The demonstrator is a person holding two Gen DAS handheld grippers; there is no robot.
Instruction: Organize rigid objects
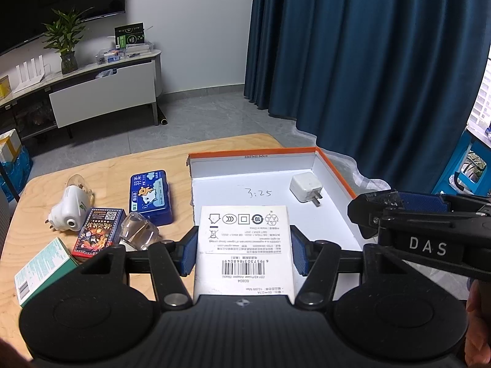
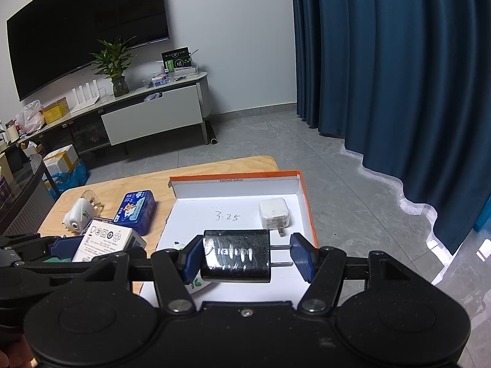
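Note:
My left gripper (image 1: 244,253) is shut on a white barcoded carton (image 1: 244,233), its blue pads pressing both sides. The carton hangs over the near left corner of the orange-rimmed white tray (image 1: 334,168). My right gripper (image 2: 247,257) is shut on a black power adapter (image 2: 236,256): the left pad is on its body and the right pad is against its two prongs. It hangs above the tray's near part. A white charger (image 2: 274,213) lies in the tray's far right corner, prongs toward me.
Left of the tray on the wooden table (image 1: 214,148) lie a blue tin (image 1: 152,196), a white plug-in device (image 1: 69,211), a card pack (image 1: 98,231), a clear bottle (image 1: 138,230) and a green box (image 1: 43,266). Blue curtains (image 1: 368,61) hang behind.

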